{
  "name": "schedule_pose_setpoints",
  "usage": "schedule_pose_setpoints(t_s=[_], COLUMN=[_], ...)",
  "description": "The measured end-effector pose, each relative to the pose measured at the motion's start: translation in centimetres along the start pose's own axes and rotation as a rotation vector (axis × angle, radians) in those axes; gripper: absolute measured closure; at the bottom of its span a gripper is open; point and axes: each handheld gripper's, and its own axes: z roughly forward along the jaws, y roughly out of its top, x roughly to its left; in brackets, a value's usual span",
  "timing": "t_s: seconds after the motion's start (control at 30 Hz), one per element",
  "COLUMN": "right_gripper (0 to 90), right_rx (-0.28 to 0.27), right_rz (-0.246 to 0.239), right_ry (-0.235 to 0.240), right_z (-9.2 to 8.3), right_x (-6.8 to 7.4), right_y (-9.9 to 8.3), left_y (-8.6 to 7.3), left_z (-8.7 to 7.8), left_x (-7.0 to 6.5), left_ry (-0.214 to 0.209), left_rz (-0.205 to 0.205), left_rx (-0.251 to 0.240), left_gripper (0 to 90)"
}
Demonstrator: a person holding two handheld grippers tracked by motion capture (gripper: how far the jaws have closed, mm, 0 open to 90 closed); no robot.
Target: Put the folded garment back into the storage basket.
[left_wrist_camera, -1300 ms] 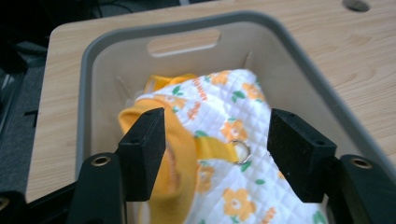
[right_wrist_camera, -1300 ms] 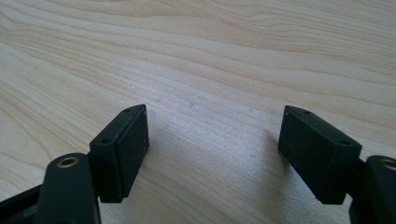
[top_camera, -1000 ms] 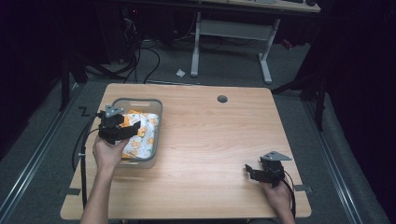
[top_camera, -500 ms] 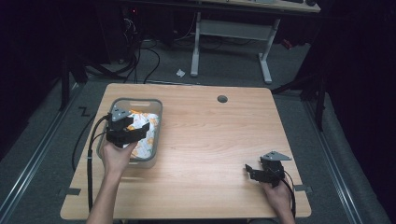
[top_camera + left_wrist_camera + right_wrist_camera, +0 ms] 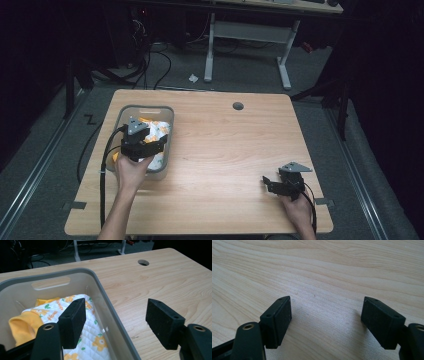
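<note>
Left gripper view: white quilted cloth [image 5: 93,340] with orange flowers in grey bin [image 5: 110,312], both grippers' jaws wide.

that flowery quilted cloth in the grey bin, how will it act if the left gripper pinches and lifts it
Probably floppy: the quilted cloth lies crumpled and folded in the grey bin, so it should drape and unfold from a pinch. It looks light for its bulk, being thin padded fabric. The yellow cloth lies against it and may drag along. The left gripper stands open over the bin's wall.

Printed cloth [image 5: 82,332] in grey bin [image 5: 105,297]: orange lettering, partly readable as "flower". Remaining letters unclear. No other text legible.
</note>
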Motion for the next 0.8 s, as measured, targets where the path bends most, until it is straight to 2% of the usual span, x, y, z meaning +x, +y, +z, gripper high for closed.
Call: schedule_pose_setpoints(t_s=[0.2, 0.33, 0.4, 0.8], right_gripper=[24.9, 24.9, 24.8, 24.9], right_rx=[0.000, 0.000, 0.000, -0.001], right_rz=[-0.001, -0.001, 0.000, 0.000], right_ry=[0.000, 0.000, 0.000, 0.000], right_z=[0.0, 0.0, 0.0, 0.0], right_x=[0.0, 0.0, 0.0, 0.0], right_y=[0.0, 0.0, 0.0, 0.0], left_y=[0.0, 0.1, 0.1, -0.1], left_z=[0.1, 0.2, 0.3, 1.1], left_x=[-0.9, -1.3, -1.5, -3.3], left_ry=[-0.021, -0.026, -0.037, -0.082], left_rz=[0.002, 0.022, 0.010, 0.017], left_rx=[-0.011, -0.016, -0.013, -0.019], left_gripper=[32.7, 32.7, 32.6, 32.3])
